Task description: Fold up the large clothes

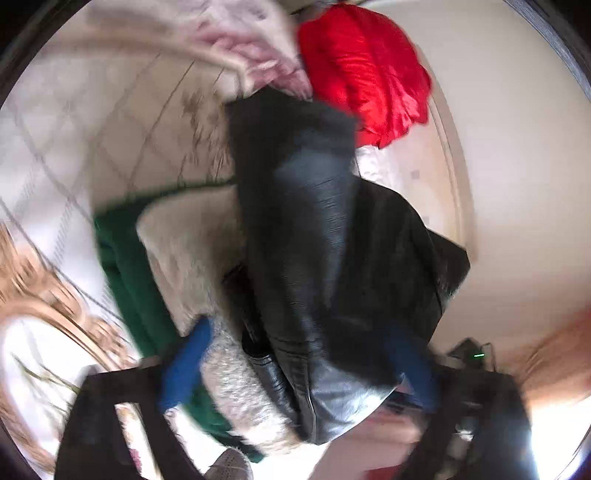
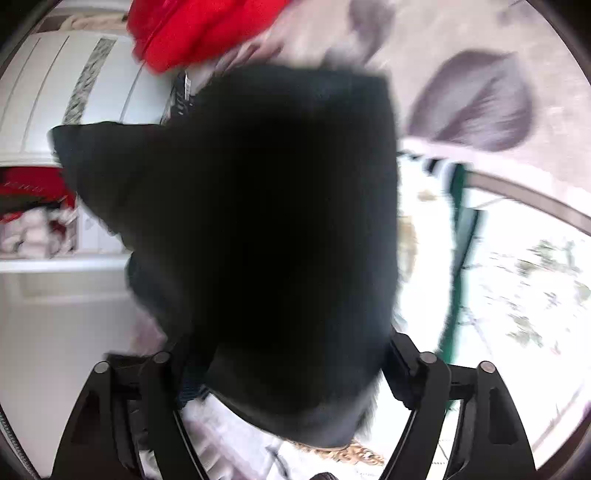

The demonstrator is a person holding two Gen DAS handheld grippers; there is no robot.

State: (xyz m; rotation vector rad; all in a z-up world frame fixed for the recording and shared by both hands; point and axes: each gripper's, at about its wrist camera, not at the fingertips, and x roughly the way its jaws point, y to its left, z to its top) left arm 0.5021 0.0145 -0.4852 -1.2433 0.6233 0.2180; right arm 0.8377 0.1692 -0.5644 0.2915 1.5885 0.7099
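A black leather-look jacket [image 1: 317, 229] with a pale fur trim [image 1: 236, 373] hangs in front of the left wrist camera. My left gripper [image 1: 295, 365] has blue fingers [image 1: 184, 365] spread on either side of the jacket's lower part; the view is blurred and I cannot tell whether they pinch it. In the right wrist view the same black garment [image 2: 258, 229] fills the middle and hangs between the arms of my right gripper [image 2: 288, 373]; its fingertips are hidden by the cloth.
A red garment [image 1: 365, 70] lies beyond the jacket, also in the right wrist view [image 2: 192, 29]. A green cloth [image 1: 125, 258] and a pink-white cloth [image 1: 236, 40] lie on a patterned bedspread [image 1: 122, 122]. A white wardrobe [image 2: 48, 92] stands at left.
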